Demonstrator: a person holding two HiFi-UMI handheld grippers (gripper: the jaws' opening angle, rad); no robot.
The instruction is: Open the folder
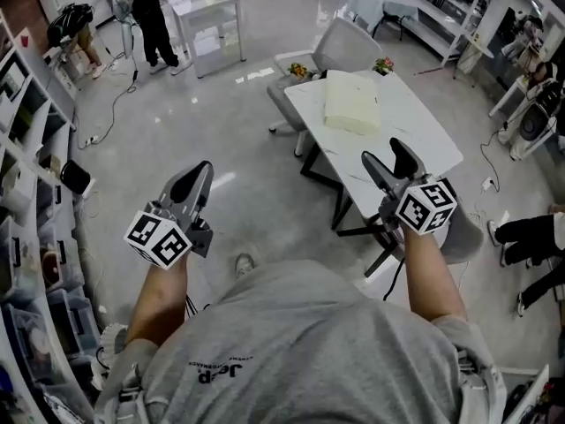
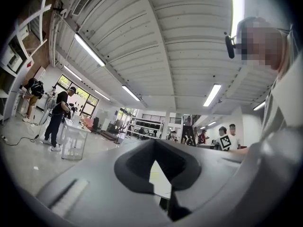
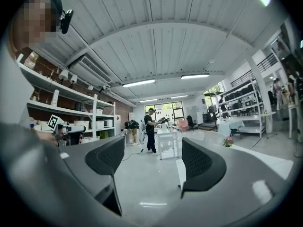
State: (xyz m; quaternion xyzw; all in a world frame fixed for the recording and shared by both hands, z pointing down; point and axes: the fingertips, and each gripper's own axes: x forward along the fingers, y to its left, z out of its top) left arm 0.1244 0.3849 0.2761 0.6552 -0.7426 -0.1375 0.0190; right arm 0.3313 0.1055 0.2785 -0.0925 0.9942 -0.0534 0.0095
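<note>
Head view: folder [image 1: 351, 102] lies flat on the white table [image 1: 424, 135], well ahead of left gripper [image 1: 196, 180] and right gripper [image 1: 387, 155], so I'd close in first. Left gripper view: jaws together on nothing, so use it to pin the folder down. Right gripper view: jaws apart and empty, ready to pinch only the top cover's free edge and swing it over.

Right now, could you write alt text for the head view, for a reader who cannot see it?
A person stands holding two grippers in front of a white table where a closed pale yellow folder lies untouched. The left gripper is shut and the right gripper open, both empty.
</note>
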